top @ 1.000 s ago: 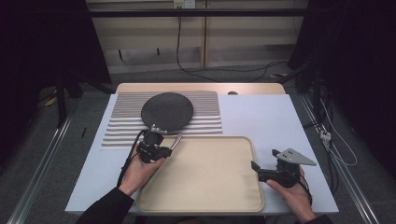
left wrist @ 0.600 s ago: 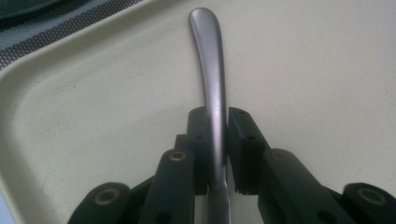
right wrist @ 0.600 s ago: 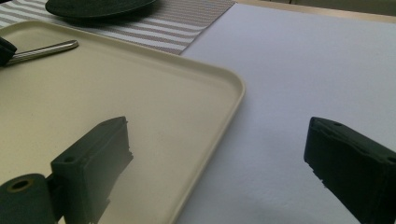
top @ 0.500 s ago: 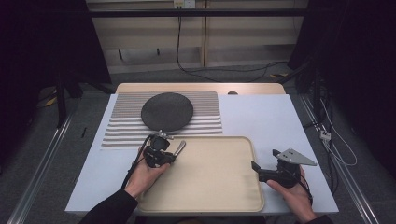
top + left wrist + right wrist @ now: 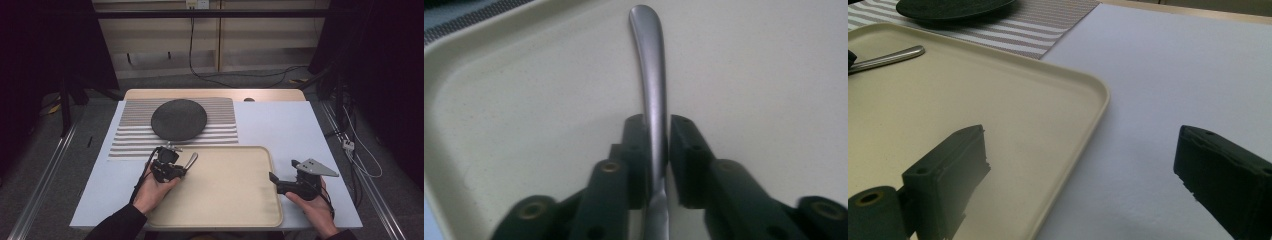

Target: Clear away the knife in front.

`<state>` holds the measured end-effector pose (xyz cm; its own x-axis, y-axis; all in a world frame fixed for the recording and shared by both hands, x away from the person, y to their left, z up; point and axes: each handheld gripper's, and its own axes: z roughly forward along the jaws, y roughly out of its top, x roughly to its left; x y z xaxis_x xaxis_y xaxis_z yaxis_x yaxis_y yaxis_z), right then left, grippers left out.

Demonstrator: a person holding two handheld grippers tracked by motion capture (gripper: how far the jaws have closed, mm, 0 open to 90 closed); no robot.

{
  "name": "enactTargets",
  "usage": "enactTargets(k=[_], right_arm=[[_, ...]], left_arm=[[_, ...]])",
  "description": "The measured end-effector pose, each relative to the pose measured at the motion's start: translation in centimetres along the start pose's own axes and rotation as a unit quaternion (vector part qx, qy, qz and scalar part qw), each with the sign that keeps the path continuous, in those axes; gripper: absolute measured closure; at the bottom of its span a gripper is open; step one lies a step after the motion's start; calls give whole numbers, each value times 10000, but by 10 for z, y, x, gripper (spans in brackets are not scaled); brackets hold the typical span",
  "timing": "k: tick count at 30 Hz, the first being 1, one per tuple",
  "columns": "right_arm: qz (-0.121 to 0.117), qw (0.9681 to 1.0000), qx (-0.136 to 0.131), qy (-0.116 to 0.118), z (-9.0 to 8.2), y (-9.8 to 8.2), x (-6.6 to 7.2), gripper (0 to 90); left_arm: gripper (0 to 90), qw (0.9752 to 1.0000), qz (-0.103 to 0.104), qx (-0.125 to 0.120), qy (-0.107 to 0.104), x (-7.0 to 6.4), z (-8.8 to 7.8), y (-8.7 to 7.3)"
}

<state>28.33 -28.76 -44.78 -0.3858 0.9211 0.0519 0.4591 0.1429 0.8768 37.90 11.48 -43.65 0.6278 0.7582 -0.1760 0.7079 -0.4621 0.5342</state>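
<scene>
My left gripper (image 5: 181, 169) is shut on the handle of a metal utensil (image 5: 191, 160), held just above the far left corner of a cream tray (image 5: 225, 195). In the left gripper view the silver handle (image 5: 649, 65) runs forward between the closed jaws of my left gripper (image 5: 656, 125), and its working end is hidden behind them. My right gripper (image 5: 274, 180) stands open at the tray's right rim. Seen from the right gripper view, my right gripper (image 5: 1080, 140) straddles the tray's rim (image 5: 1098, 95) with nothing in it, and the utensil (image 5: 893, 56) lies far left.
A dark round plate (image 5: 179, 119) rests on a striped placemat (image 5: 220, 110) behind the tray, also visible as the plate (image 5: 953, 7) and mat (image 5: 1048, 25) in the right gripper view. White table surface (image 5: 285, 125) stretches to the right. Cables lie on the floor beyond.
My left gripper has carried the utensil from the placemat's near edge a little right and toward the person, over the tray's corner. The right gripper has stayed put.
</scene>
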Motion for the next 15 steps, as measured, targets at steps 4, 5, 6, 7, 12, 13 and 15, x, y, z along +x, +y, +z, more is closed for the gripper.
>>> enactTargets(k=[4, 5, 6, 7, 12, 13, 15], right_arm=[[-15, 10000, -22, 13, -1, 0, 1, 66], [-18, 10000, -25, 20, -1, 0, 1, 66], [-24, 10000, -26, 18, -1, 0, 1, 66], [-9, 10000, -24, 15, -1, 0, 1, 66], [43, 10000, -29, 12, -2, -1, -1, 66], [44, 10000, -34, 11, -2, -1, -2, 66], [42, 10000, -38, 7, -2, -1, -2, 66]], left_arm=[[591, 9999, 45, -126, 15, 3, -2, -1], [556, 9998, 119, -169, 11, 3, -3, -1], [518, 9995, 216, -244, -16, 2, -4, -1], [472, 9989, 300, -347, 44, 1, -5, -1], [277, 9955, 595, -715, 175, 1, -9, 1], [256, 9950, 610, -763, 196, 1, -10, 1], [213, 9940, 650, -872, 96, 1, -13, 2]])
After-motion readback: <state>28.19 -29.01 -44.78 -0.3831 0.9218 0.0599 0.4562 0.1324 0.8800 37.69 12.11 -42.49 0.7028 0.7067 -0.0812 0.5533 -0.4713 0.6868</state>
